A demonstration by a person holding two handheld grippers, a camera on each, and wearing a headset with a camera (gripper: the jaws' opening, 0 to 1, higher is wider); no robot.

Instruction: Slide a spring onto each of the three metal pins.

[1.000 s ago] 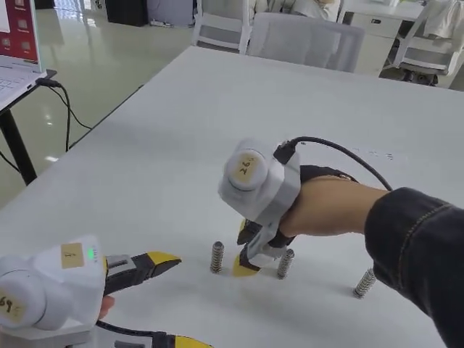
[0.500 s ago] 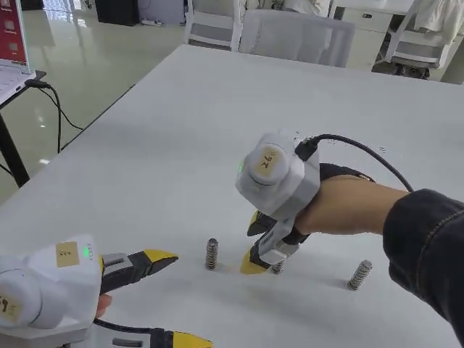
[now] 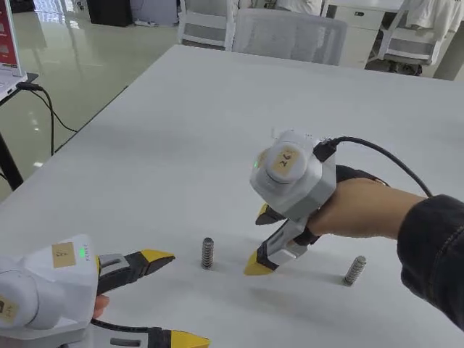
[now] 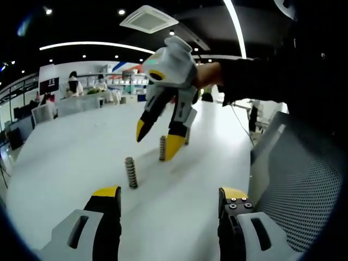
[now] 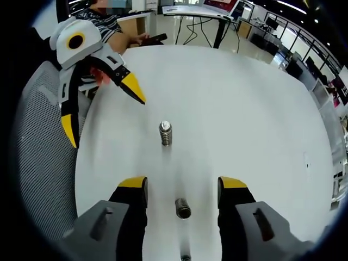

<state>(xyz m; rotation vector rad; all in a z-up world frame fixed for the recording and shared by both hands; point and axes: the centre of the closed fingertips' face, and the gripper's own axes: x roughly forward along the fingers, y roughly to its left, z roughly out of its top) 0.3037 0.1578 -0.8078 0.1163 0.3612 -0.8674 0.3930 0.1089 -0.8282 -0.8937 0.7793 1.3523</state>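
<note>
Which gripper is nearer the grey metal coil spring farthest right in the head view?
Right. The right gripper is just left of the grey coil spring; the left gripper is far off at bottom left.

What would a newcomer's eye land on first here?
The open right claw points down at the white table, the middle spring between its jaws. The left spring and right spring stand upright either side; the open left claw hovers in the head view's bottom left.
</note>
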